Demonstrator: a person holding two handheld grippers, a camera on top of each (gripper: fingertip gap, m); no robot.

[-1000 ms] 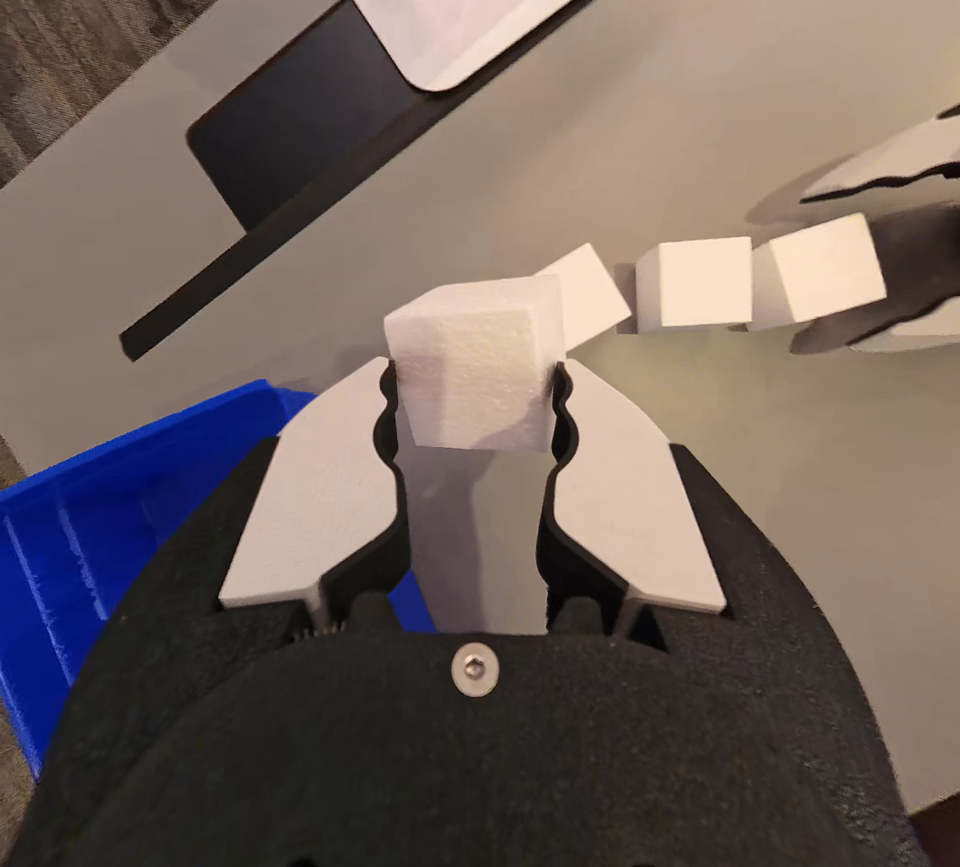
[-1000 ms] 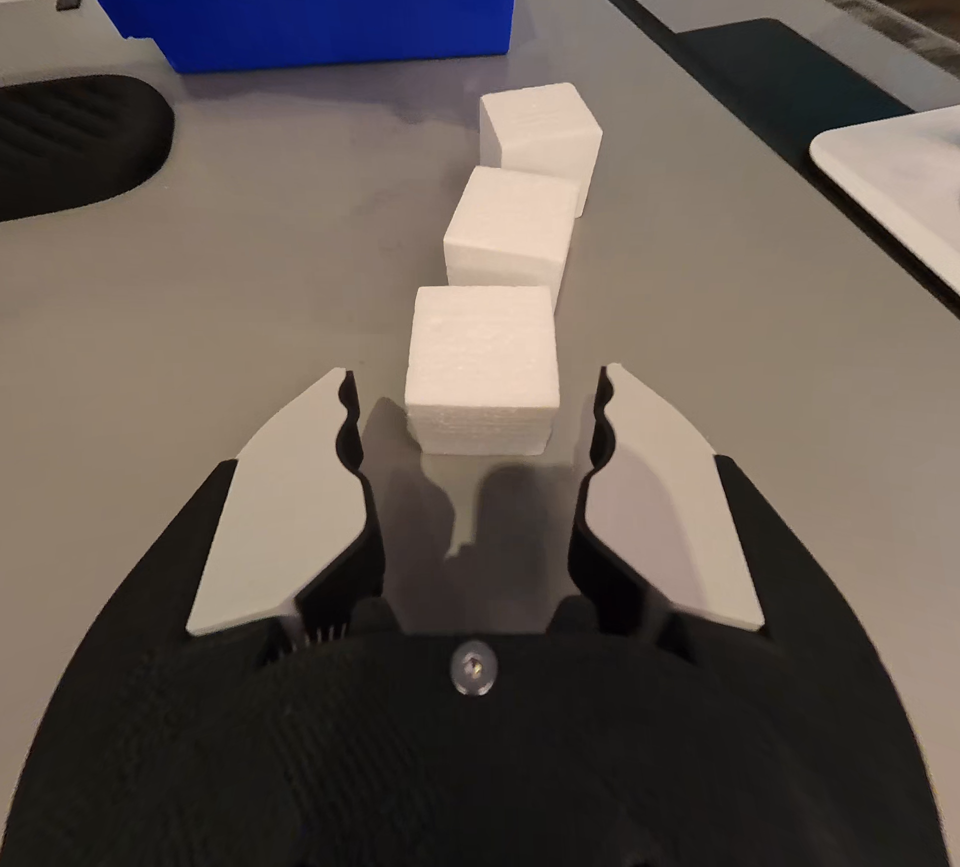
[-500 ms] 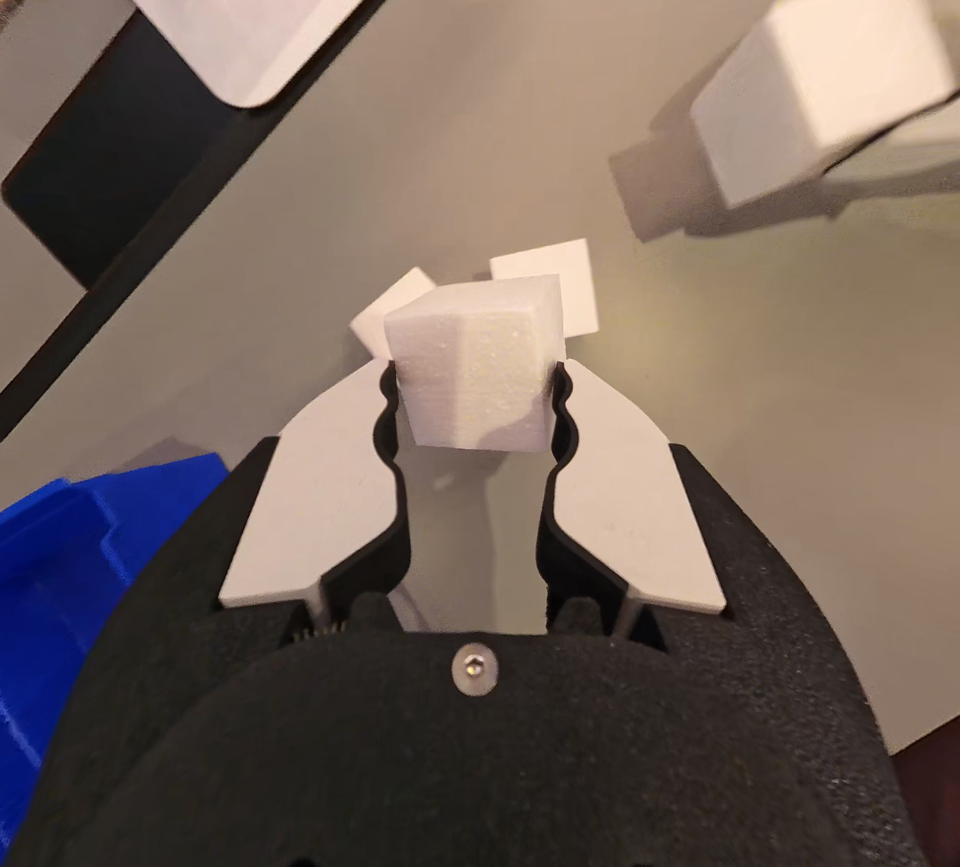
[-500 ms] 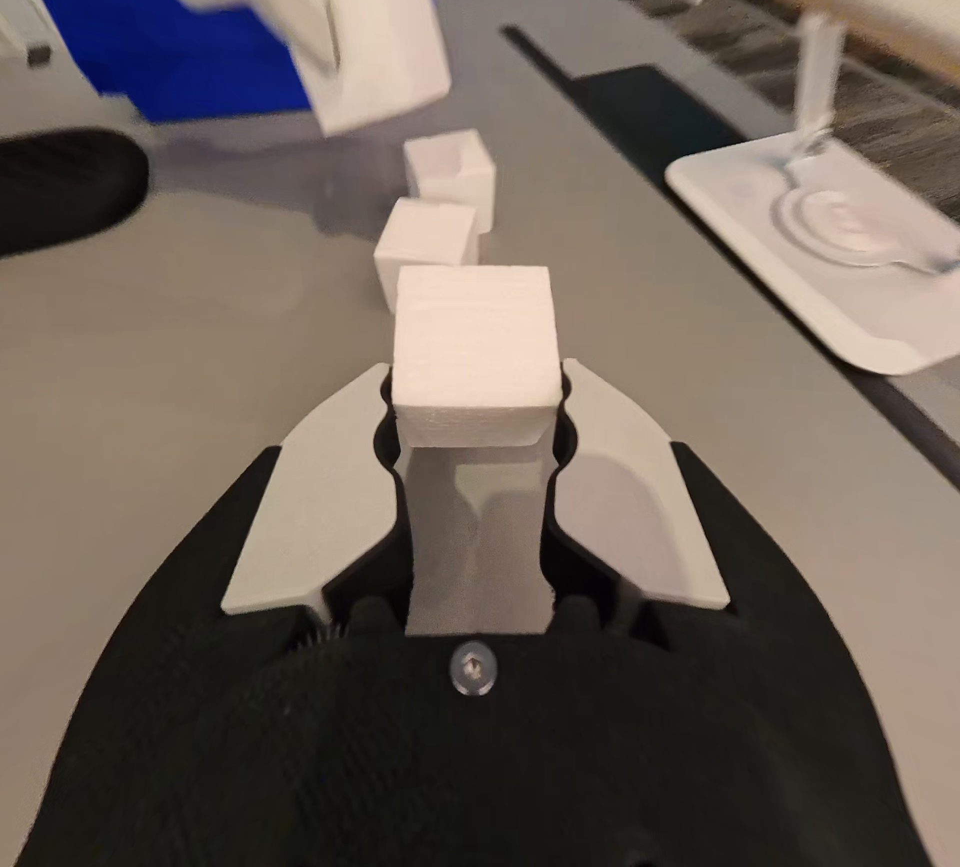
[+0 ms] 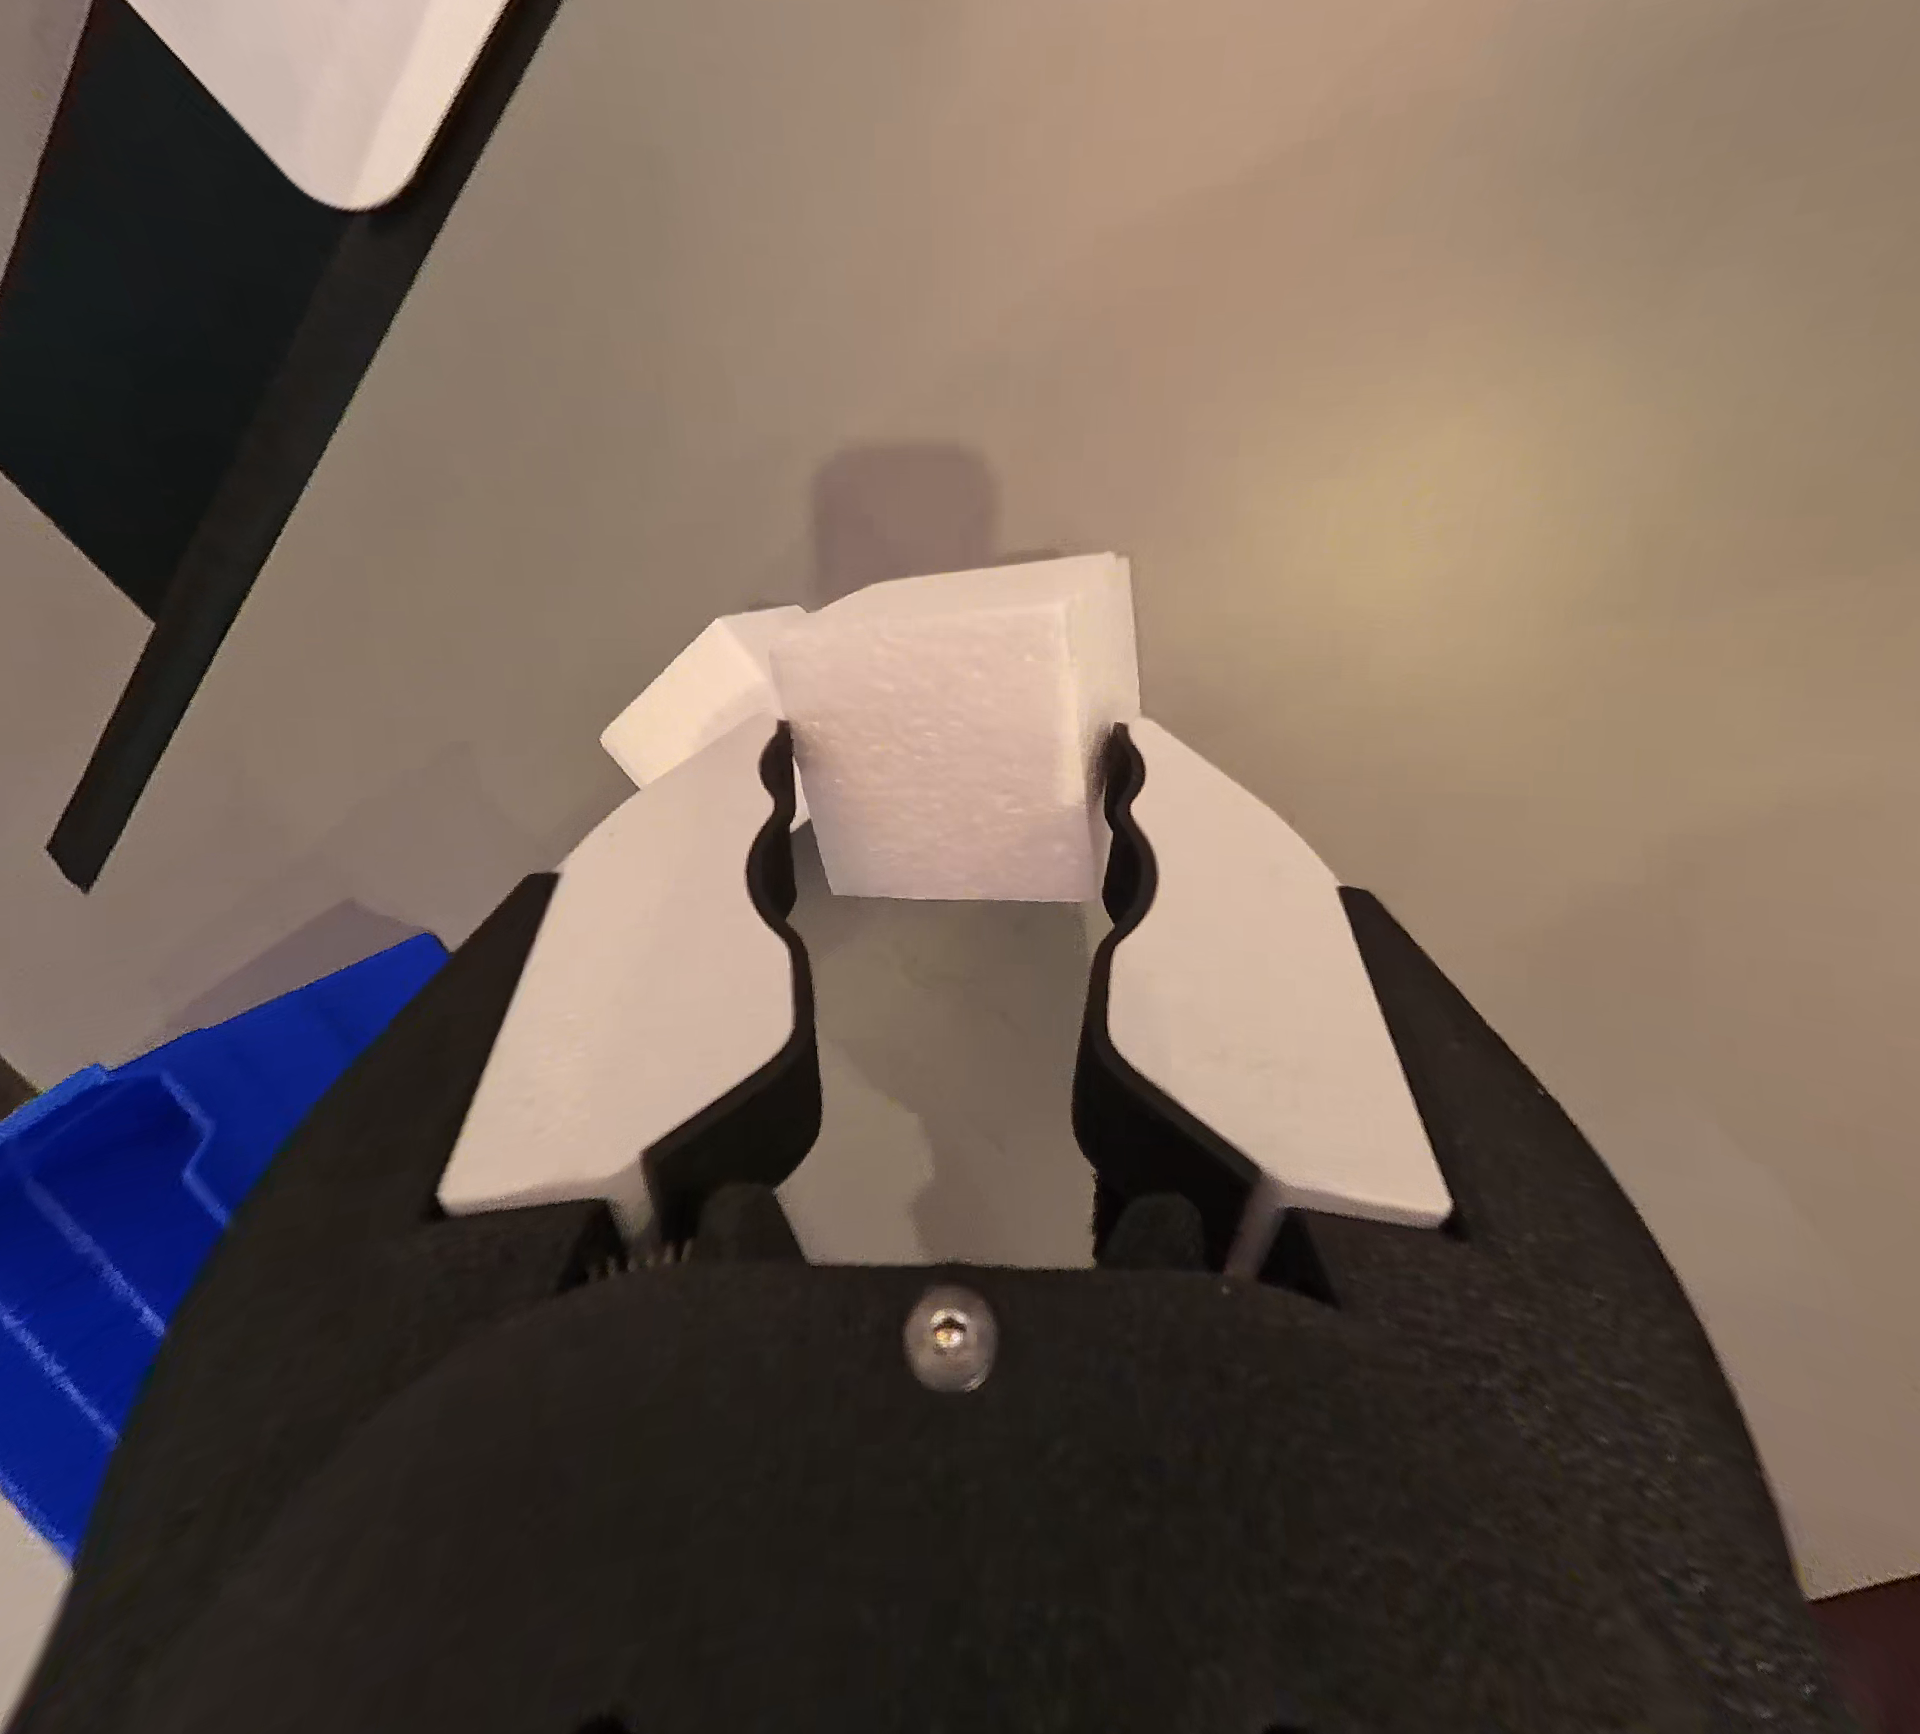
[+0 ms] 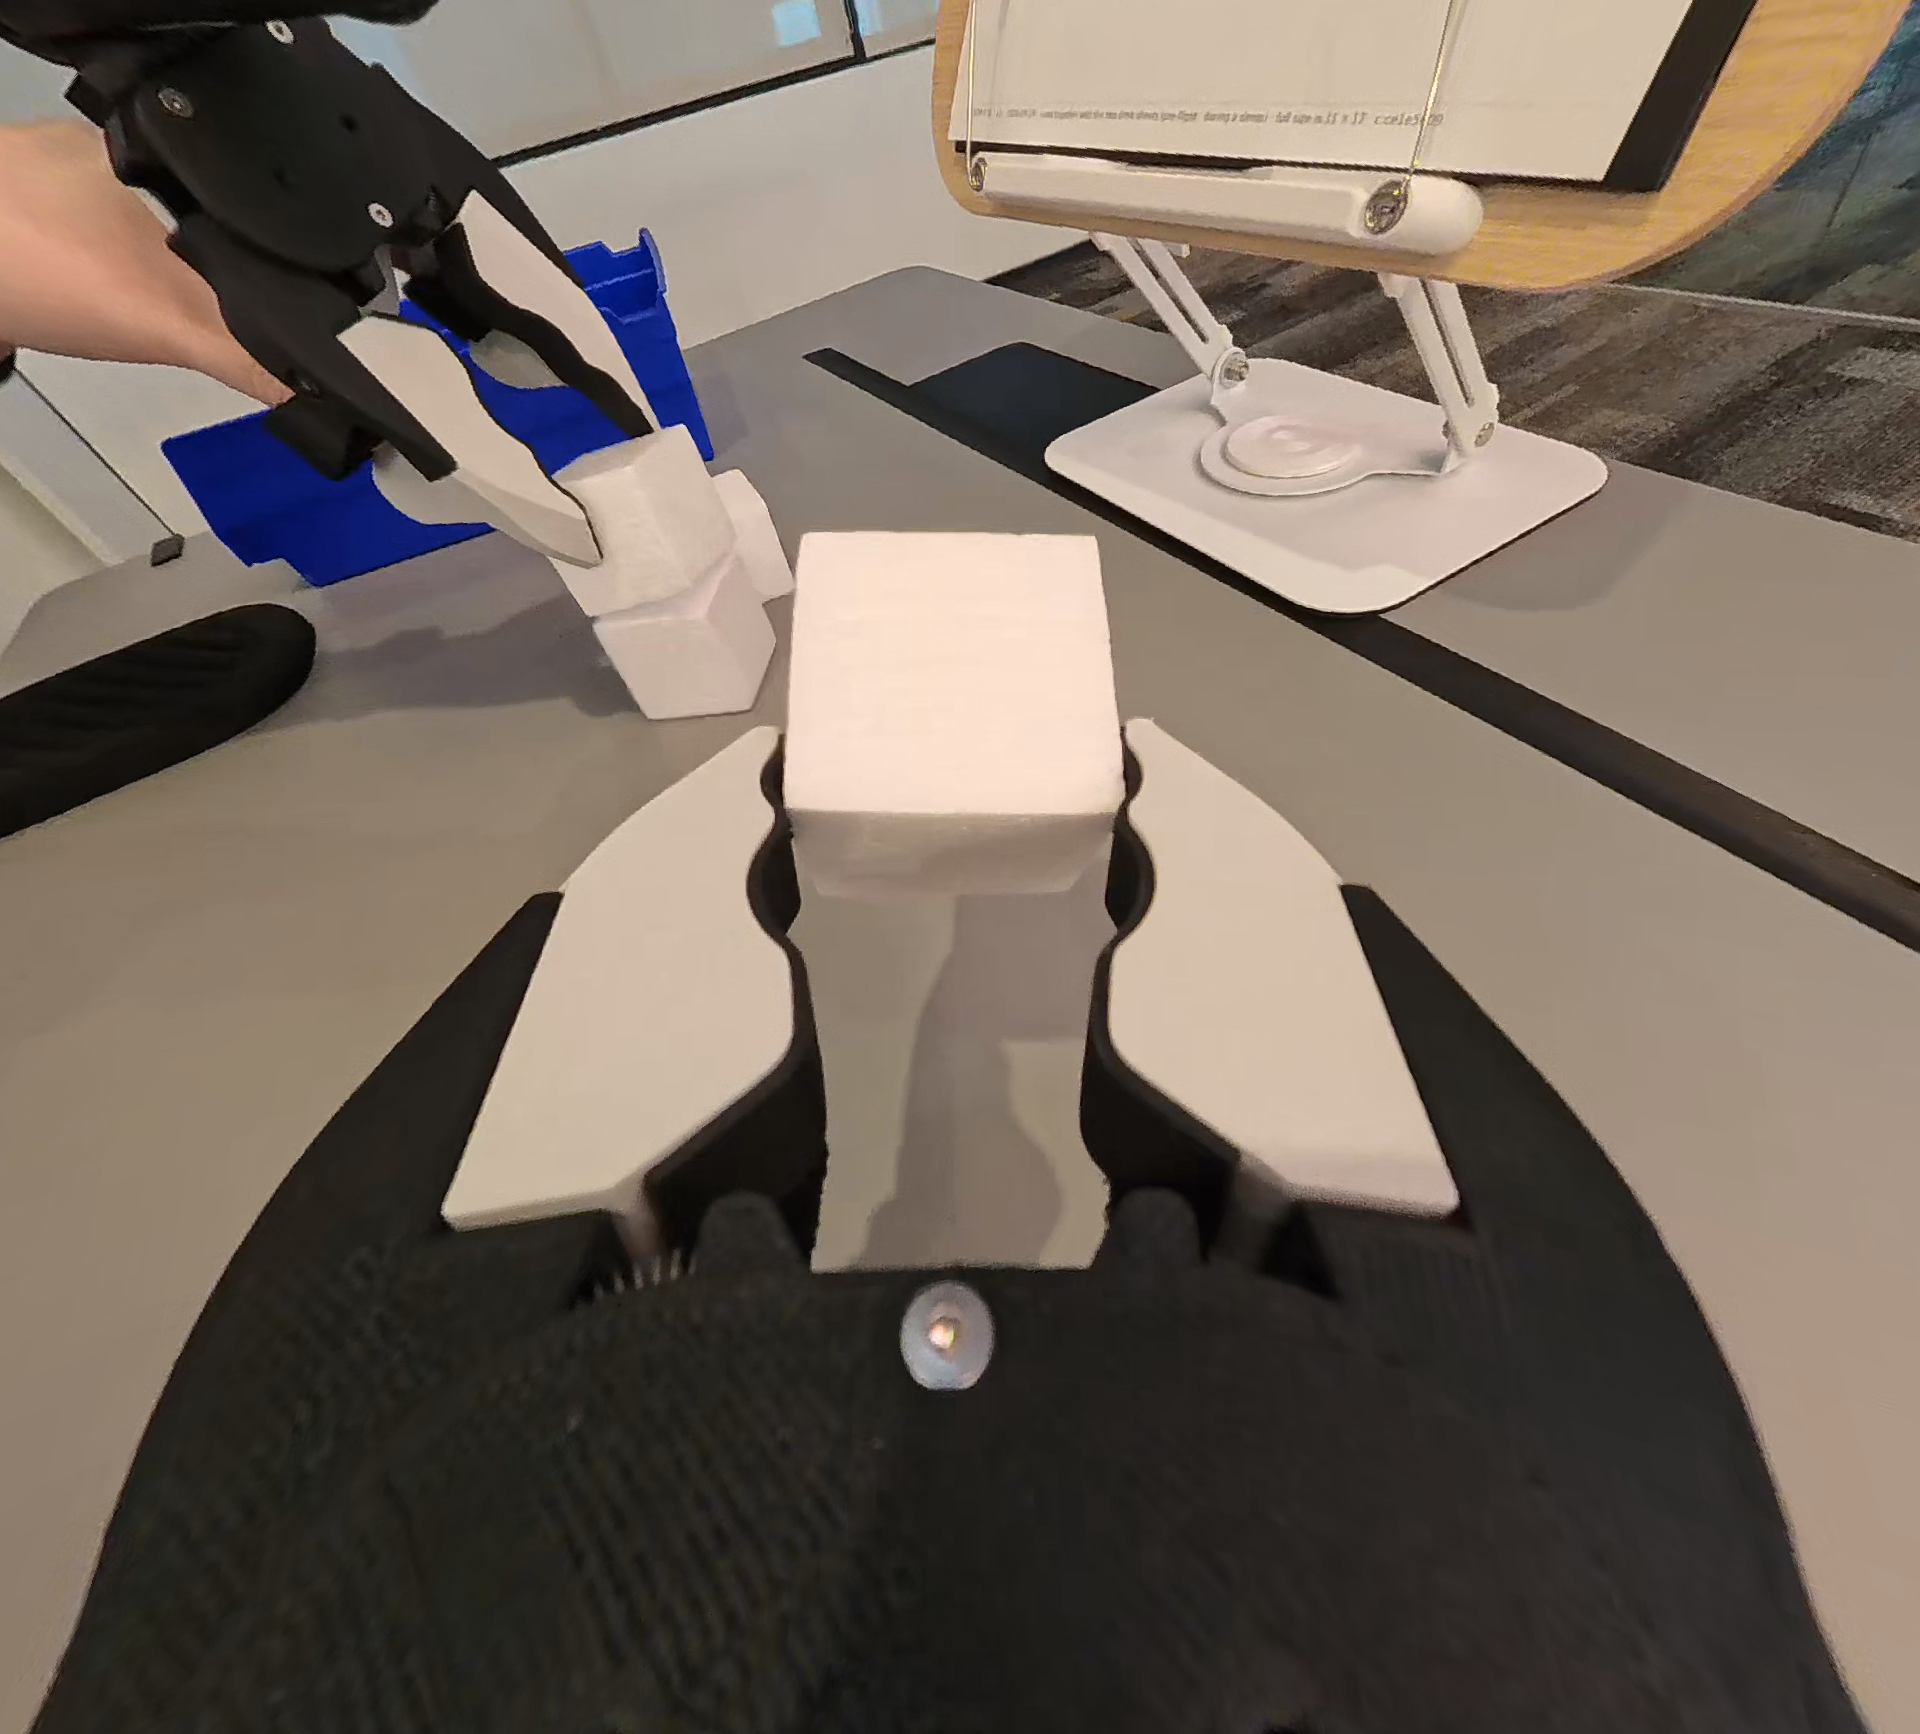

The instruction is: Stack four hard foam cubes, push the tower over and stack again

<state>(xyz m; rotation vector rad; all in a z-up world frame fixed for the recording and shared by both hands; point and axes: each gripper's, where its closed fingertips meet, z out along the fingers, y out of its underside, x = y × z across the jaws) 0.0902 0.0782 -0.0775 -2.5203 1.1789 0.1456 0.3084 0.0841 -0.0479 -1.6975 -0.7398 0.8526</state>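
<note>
My left gripper point(image 5: 948, 734) is shut on a white foam cube point(image 5: 935, 780). In the right wrist view this gripper point(image 6: 621, 491) holds its cube point(image 6: 665, 510) tilted, touching the top of a second cube point(image 6: 691, 661) on the grey table point(image 6: 312, 905). A third cube point(image 6: 756, 531) lies just behind them. In the left wrist view the lower cube point(image 5: 1110, 645) peeks out behind the held one, and the third cube point(image 5: 686, 708) lies to the left. My right gripper point(image 6: 953, 734) is shut on a fourth cube point(image 6: 951, 697), held above the table in front of the others.
A blue bin point(image 6: 312, 489) stands at the back left and also shows in the left wrist view point(image 5: 104, 1217). A white document stand point(image 6: 1330, 489) with a wooden board is at the back right, beside a black strip point(image 6: 1558, 749). A black padded object point(image 6: 135, 708) lies at the left. A person's hand point(image 6: 83, 271) holds the left gripper.
My right gripper closed on the nearest cube and lifted it off the table. My left gripper carried its cube over and down onto one of the two cubes left on the table.
</note>
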